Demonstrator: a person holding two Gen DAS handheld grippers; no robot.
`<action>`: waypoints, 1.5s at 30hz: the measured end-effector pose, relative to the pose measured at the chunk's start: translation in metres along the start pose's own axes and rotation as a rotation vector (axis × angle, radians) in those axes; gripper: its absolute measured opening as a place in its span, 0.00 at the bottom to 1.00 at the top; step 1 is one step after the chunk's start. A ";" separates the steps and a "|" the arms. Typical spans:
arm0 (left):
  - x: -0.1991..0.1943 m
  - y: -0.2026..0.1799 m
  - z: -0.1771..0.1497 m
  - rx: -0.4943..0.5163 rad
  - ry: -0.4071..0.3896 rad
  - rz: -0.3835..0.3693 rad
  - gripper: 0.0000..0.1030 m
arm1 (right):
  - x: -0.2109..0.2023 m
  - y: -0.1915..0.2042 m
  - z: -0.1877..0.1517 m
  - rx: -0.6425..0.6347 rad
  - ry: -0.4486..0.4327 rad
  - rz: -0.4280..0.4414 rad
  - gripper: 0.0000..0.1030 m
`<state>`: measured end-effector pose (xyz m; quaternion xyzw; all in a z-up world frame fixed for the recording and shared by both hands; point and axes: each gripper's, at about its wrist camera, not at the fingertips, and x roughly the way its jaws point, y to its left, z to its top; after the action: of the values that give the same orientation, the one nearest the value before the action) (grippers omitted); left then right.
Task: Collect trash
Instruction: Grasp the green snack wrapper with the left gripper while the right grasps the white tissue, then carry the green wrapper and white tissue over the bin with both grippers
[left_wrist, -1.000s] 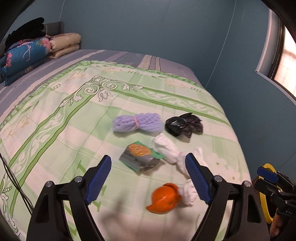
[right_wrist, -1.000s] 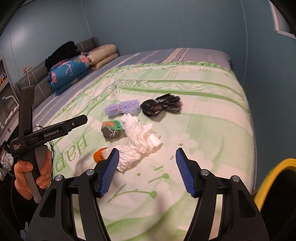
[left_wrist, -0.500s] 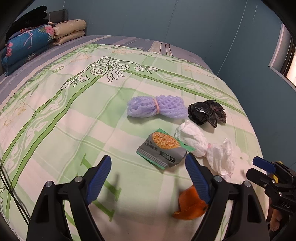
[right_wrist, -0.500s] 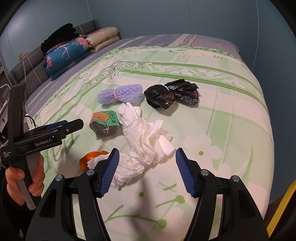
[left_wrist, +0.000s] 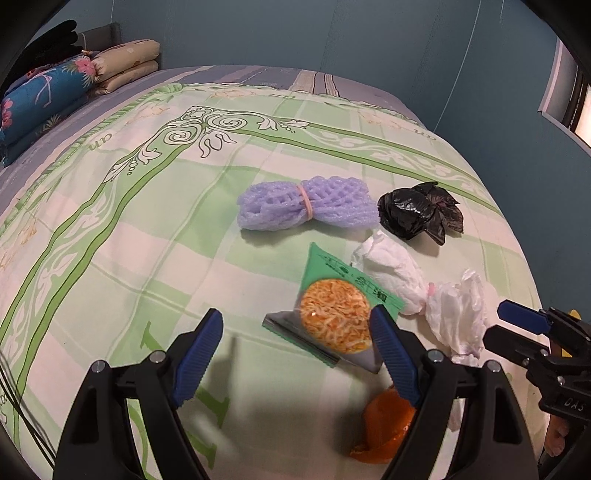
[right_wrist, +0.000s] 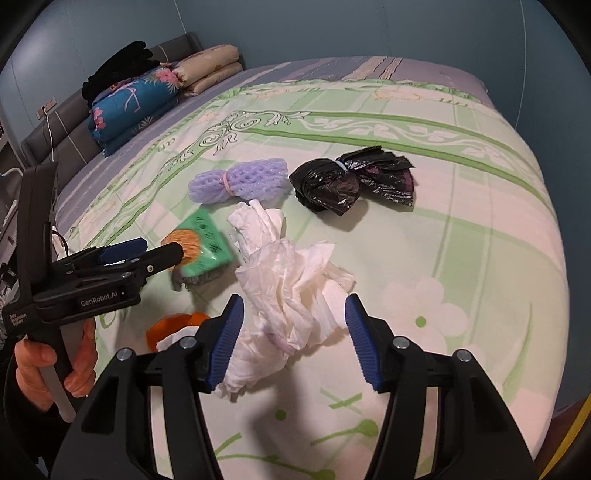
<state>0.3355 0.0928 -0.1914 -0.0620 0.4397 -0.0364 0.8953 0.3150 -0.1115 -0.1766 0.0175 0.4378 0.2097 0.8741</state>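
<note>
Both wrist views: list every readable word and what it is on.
"GenRobot.AI": side of the left gripper.
"DAS", cut off: body of the right gripper.
"un": printed on the bedspread.
Print on the green snack packet: too small to read.

Bed (left_wrist: 110, 229) strewn with trash

Near its foot edge: purple foam net (left_wrist: 306, 203), black bag (left_wrist: 417, 212), snack packet (left_wrist: 336, 310), white tissues (right_wrist: 291, 291), orange peel (left_wrist: 384, 421); folded bedding (right_wrist: 140, 96) at the head.

Blue walls (left_wrist: 332, 33), green-patterned bed (left_wrist: 110, 229) w/ folded bedding (right_wrist: 147, 96).
</note>
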 end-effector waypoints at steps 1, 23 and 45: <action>0.002 0.000 0.000 0.002 0.003 -0.002 0.76 | 0.002 0.000 0.001 0.002 0.005 0.003 0.50; 0.027 0.003 0.010 0.000 0.046 -0.085 0.15 | 0.030 -0.017 0.037 0.031 0.079 0.069 0.15; -0.043 0.000 0.029 -0.029 -0.117 -0.156 0.10 | -0.066 -0.015 0.061 0.001 -0.184 -0.006 0.13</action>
<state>0.3326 0.1001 -0.1399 -0.1108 0.3810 -0.0958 0.9129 0.3326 -0.1408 -0.0922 0.0358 0.3559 0.2044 0.9112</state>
